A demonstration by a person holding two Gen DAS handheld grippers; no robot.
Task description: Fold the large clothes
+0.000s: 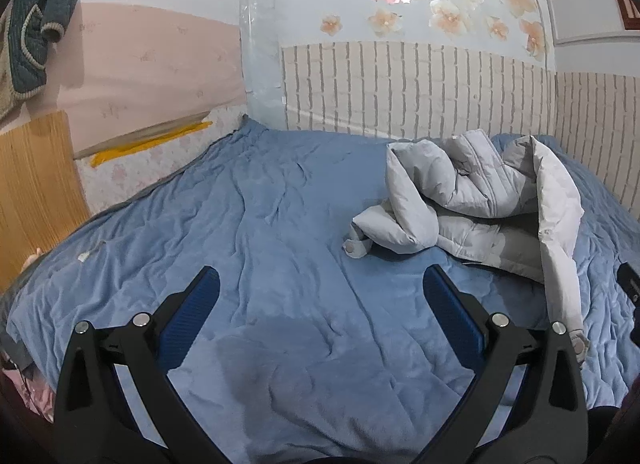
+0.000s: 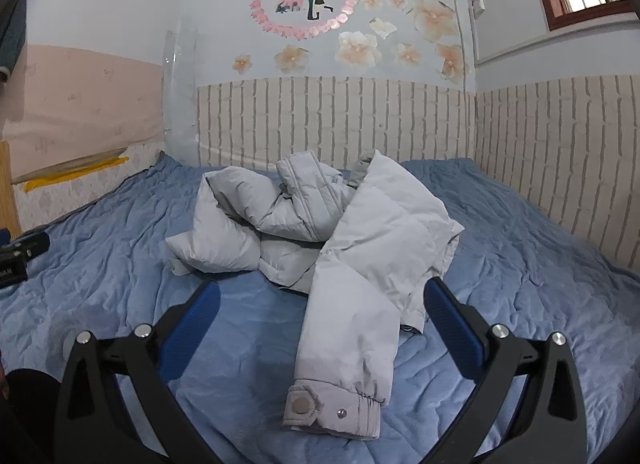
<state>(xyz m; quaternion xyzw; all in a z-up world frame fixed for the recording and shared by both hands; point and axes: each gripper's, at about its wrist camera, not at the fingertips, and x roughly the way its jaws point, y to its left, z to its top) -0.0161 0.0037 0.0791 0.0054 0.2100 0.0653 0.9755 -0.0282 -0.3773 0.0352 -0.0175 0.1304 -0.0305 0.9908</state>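
Note:
A pale grey puffer jacket lies crumpled on the blue bedspread. In the right wrist view one sleeve runs toward me, its snap cuff lying between the blue pads. My right gripper hovers over that sleeve, open and holding nothing. In the left wrist view the jacket sits to the right of centre, with a sleeve cuff trailing at the right. My left gripper is open over bare bedspread, left of the jacket.
Walls with brick-pattern panels border the bed at the back and right. A wooden board stands at the left bed edge. A dark quilted garment hangs at the upper left. The other black gripper shows at the left edge.

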